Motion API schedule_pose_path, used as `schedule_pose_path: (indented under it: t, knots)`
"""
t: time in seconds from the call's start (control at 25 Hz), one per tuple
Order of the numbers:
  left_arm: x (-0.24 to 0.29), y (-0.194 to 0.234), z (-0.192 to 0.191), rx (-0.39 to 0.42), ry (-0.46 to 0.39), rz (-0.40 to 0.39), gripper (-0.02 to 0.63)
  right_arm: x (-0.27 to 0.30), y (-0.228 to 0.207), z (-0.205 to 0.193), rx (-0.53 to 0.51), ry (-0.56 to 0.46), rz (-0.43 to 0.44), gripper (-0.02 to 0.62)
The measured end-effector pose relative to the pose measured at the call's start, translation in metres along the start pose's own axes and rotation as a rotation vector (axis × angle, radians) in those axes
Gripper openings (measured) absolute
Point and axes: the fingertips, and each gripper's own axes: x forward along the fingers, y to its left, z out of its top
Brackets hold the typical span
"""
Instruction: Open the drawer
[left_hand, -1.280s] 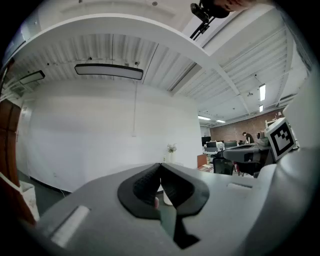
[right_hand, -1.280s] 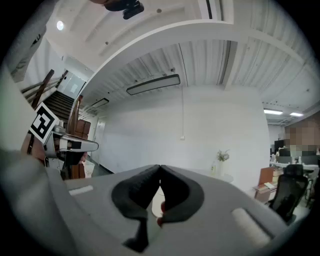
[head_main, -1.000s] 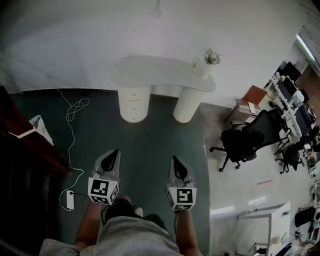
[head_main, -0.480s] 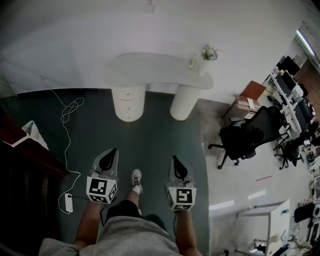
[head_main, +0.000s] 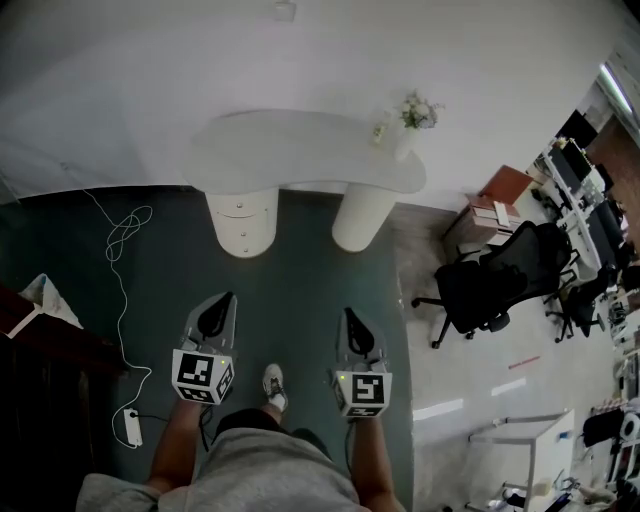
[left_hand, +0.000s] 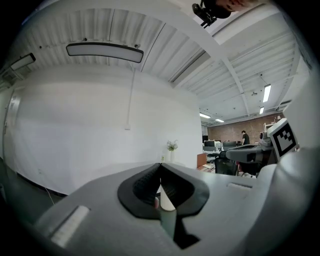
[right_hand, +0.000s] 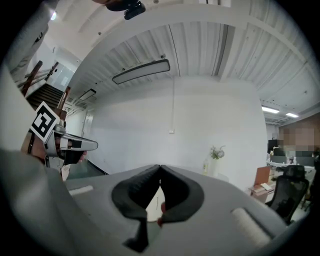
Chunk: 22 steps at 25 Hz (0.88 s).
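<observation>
White drawer stack (head_main: 241, 212) well ahead of left gripper (head_main: 220, 303), right gripper (head_main: 351, 318), jaws pressed together

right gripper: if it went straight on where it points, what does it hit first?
Nothing close. Ahead of the right gripper is bare carpet, then the white desk: probably a pedestal, seen just under its shut jaw tips. Which pedestal, and whether it clears the top, depth leaves unclear.

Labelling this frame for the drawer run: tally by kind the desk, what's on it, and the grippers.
Desk: 1
Desk legs: 2, the drawer leg and the plain leg
Flower vase: 1
Small white object beside it: 1
Grippers: 2, left gripper and right gripper, both shut
Total: 7
</observation>
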Motion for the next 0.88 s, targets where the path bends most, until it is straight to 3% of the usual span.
schedule_pose_path:
  t: [0.4, 0.88]
  knots:
    - [0.099, 0.063, -0.004, -0.029, 0.036, 0.057, 0.011, 0.136, -0.014, 0.004, 0.0, 0.024, 0.08, 0.003]
    - [0.134, 0.139, -0.023, -0.077, 0.056, 0.196, 0.01, 0.237, 0.013, -0.004, -0.029, 0.059, 0.214, 0.003]
